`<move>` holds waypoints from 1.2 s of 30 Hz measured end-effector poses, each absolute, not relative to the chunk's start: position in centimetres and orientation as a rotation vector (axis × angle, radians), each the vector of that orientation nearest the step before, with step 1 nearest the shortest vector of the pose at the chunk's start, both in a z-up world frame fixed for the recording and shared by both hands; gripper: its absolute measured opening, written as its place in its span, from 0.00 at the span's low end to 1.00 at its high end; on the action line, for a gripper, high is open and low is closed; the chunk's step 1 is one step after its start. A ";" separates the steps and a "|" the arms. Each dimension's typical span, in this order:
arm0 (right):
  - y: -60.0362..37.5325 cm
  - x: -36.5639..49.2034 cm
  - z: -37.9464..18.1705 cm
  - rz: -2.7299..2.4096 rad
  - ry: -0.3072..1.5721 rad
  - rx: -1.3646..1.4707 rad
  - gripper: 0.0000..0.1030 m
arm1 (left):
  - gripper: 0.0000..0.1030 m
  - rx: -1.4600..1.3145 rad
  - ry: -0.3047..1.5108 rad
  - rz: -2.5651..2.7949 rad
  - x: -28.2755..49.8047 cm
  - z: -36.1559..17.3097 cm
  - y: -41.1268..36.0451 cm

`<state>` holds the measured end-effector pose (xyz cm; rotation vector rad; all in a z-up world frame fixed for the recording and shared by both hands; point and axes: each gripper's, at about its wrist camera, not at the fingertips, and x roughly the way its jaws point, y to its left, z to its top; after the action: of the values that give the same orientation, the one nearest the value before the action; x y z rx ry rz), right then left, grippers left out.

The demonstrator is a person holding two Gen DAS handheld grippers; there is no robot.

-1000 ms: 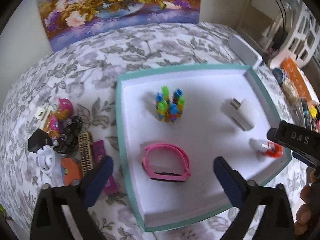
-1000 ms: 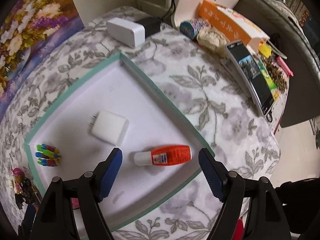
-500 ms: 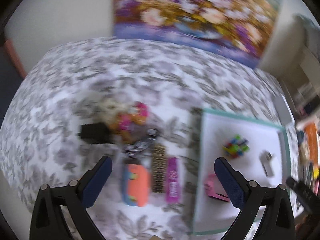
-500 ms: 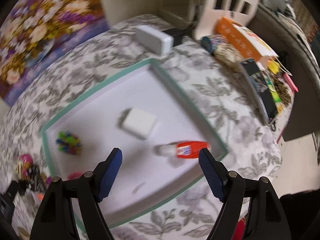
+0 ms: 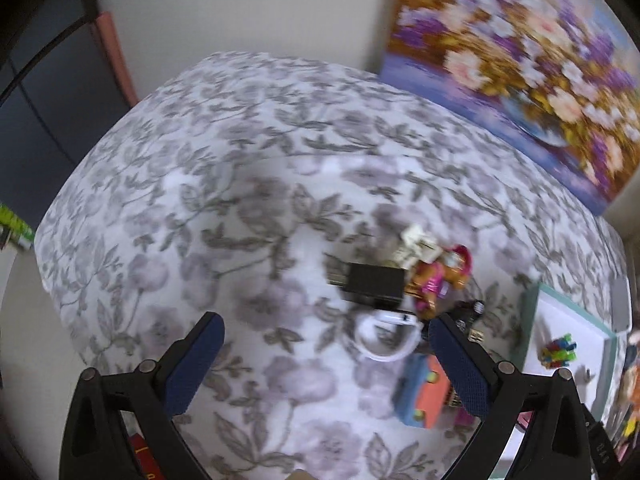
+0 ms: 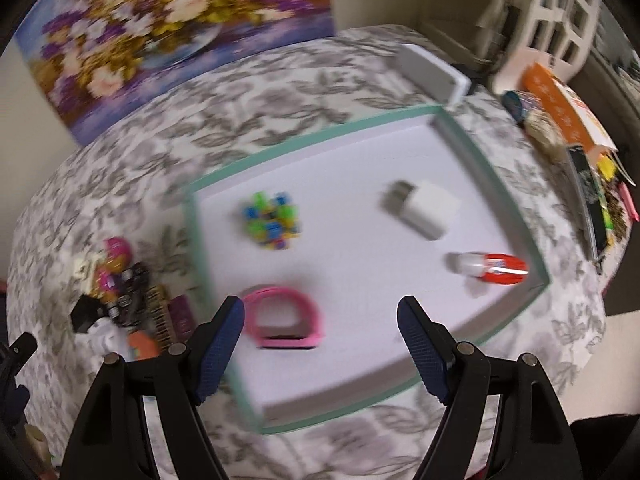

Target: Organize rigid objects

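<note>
A floral grey-and-white cloth covers the surface [image 5: 248,208], which fills both views and rounds off toward a pale wall. Both pictures are smeared by blur, so small things lose their detail.

In the left wrist view the left tongs [image 5: 326,360] are spread wide and hold nothing, over bare cloth. Just beyond their right finger lies a white ring-shaped item [image 5: 386,338], its make unclear. Beside it an orange-and-blue block [image 5: 424,396] is partly hidden by that finger. Farther on sit a black box [image 5: 374,282] and a pink-and-orange toy figure [image 5: 438,276], crowded together with small dark pieces too blurred to name. To the left of the cluster the cloth lies open out to the surface's edge. The tray shows only as a corner at the right, cut off by the frame.

In the right wrist view the right tongs [image 6: 320,346] also gape, empty, over the near part of the teal-rimmed white tray [image 6: 192,236]. A pink wristband [image 6: 286,322] lies in the tray just past the left finger. Farther in sits a cluster of colourful plastic pieces [image 6: 272,222], then a white charger plug [image 6: 428,208] and, near the right rim, an orange-labelled white bottle [image 6: 490,268] on its side. Much white floor stays free between them. Behind the tray a flower painting [image 6: 168,20] leans against the wall; clutter at the right edge is too smeared to read.
</note>
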<state>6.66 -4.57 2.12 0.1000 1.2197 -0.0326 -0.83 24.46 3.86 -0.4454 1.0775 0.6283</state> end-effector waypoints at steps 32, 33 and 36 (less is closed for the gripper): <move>5.0 6.6 -2.3 0.230 1.276 -0.032 0.54 | 1.00 -0.553 1.255 0.504 1.0 -2.7 26.3; 4.9 6.7 -2.3 0.228 1.276 -0.037 0.53 | 1.00 -0.557 1.256 0.491 1.2 -2.8 26.1; 4.8 6.9 -2.6 0.219 1.283 -0.037 0.49 | 1.00 -0.570 1.257 0.440 1.9 -3.3 25.5</move>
<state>6.85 4.76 -2.56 -0.0375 1.2828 0.2194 1.93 25.47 -3.30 -0.5700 1.2572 0.4398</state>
